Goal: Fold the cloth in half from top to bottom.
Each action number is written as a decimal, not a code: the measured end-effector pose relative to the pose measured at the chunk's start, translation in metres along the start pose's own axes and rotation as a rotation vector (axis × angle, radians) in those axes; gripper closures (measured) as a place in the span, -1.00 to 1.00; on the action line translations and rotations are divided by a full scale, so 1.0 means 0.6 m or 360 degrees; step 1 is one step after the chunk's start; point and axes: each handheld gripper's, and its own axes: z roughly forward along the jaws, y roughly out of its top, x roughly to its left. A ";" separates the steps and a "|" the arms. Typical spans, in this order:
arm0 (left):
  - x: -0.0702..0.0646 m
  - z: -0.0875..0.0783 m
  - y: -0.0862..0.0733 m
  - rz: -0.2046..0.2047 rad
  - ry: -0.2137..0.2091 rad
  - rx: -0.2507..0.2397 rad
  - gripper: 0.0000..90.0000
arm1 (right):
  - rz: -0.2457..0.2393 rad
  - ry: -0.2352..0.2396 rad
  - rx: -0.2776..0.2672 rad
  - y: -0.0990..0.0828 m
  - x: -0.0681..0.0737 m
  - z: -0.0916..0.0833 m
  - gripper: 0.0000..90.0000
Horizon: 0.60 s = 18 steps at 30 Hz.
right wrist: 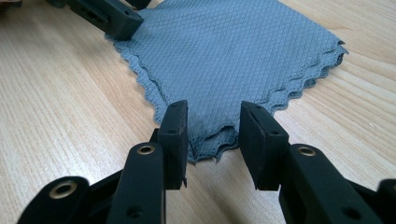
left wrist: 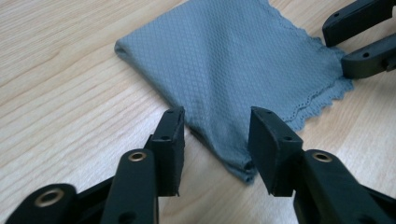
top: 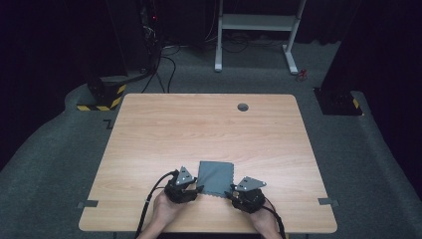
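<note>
A folded grey cloth [top: 215, 177] with scalloped edges lies flat on the wooden table [top: 199, 124] near its front edge. My left gripper [top: 196, 187] sits at the cloth's near left corner. In the left gripper view its jaws [left wrist: 217, 126] stand apart on either side of that folded corner of the cloth [left wrist: 224, 60], pads clear of the fabric. My right gripper [top: 231, 192] is at the near right corner. Its jaws [right wrist: 212, 119] are likewise open around the layered corner of the cloth [right wrist: 233, 51]. A hand holds each gripper.
A round grey grommet [top: 243, 107] sits in the table's far part. Small tape marks [top: 87, 203] [top: 328, 201] lie near the front corners. Beyond the table stand a white frame [top: 256, 30] and a black base with yellow stripes [top: 102, 97] on the carpet.
</note>
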 end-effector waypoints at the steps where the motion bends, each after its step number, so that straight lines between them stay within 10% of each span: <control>1: 0.000 0.000 0.000 0.0000 0.0000 0.0000 0.21 | 0.0000 0.0000 0.0000 0.000 0.000 0.000 0.40; 18: 0.037 0.023 0.041 -0.0140 0.0081 -0.0059 0.04 | 0.0228 -0.0073 -0.0075 0.040 -0.053 0.010 0.57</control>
